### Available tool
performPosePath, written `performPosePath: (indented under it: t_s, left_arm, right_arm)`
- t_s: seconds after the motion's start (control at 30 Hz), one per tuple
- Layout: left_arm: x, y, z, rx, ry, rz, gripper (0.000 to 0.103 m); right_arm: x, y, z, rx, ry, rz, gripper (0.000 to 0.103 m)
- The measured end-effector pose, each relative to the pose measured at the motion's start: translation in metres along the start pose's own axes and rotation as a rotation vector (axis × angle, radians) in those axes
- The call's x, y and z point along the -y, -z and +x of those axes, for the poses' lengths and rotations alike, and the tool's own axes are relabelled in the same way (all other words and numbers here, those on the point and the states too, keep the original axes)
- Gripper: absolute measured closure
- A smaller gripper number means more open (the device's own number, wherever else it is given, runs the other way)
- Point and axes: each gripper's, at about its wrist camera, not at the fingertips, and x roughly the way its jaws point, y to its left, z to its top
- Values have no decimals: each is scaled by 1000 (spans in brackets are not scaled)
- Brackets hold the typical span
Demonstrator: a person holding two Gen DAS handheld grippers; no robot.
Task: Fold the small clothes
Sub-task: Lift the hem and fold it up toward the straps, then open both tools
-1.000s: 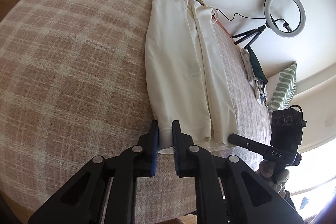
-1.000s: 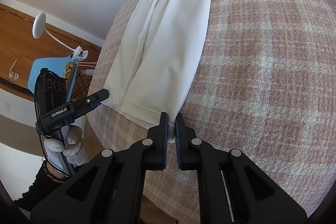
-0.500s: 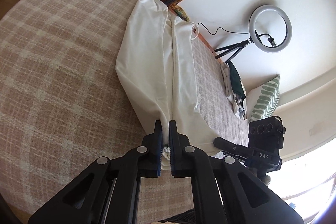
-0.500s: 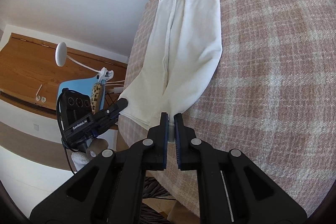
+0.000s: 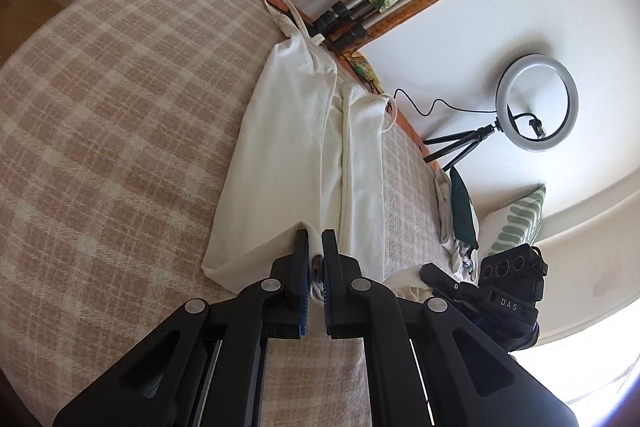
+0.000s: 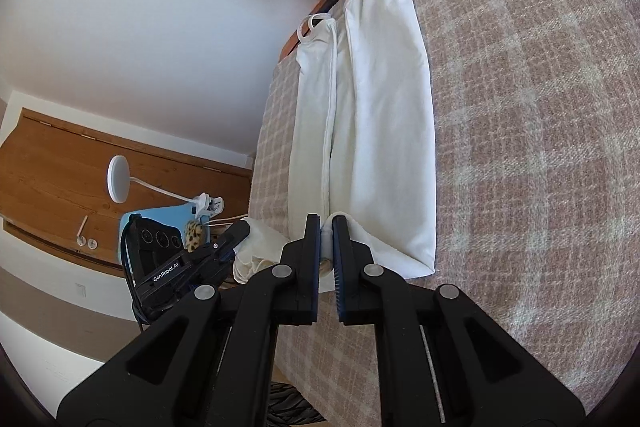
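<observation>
Your left gripper [image 5: 315, 247] and right gripper [image 6: 327, 233] each clamp the near hem of the white top [image 5: 288, 155], which lies lengthwise ahead on the blanket [image 5: 112, 131].

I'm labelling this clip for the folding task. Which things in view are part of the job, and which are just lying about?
Part of the job:
white garment
left gripper, shut on its hem
right gripper, shut on its hem
plaid blanket underneath

Lying about:
ring light
tripod legs
green patterned pillow
pile of clothes

Bedroom clutter around a plaid bed
A ring light [image 5: 537, 102] is standing beside a striped pillow [image 5: 516, 223]; a blue chair [image 6: 160, 223] is sitting by the plaid bed [image 6: 540, 107].
</observation>
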Motion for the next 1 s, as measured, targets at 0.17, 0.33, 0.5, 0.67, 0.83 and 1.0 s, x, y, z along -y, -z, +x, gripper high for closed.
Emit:
performPosePath:
  t_s: [0.17, 0.33, 0.5, 0.67, 0.83, 1.0]
  left_arm:
    - [-6, -15, 18, 0, -53, -7, 99]
    - [-8, -22, 32, -5, -92, -1, 99]
    - [-5, -28, 36, 4, -102, 5, 98]
    - [1, -34, 16, 82, -144, 30, 90]
    - [13, -33, 2, 116, -164, 133, 90]
    - [11, -25, 21, 38, -204, 198, 90]
  right_arm:
    - [12, -12, 15, 7, 43, 46, 95]
    - [19, -25, 15, 23, 64, 73, 95]
    - [21, -32, 11, 26, 42, 71, 95]
    - [11, -40, -1, 90, 52, 22, 54]
    - [1, -37, -6, 86, 105, -47, 54]
    - [-3, -28, 12, 40, 194, -116, 54]
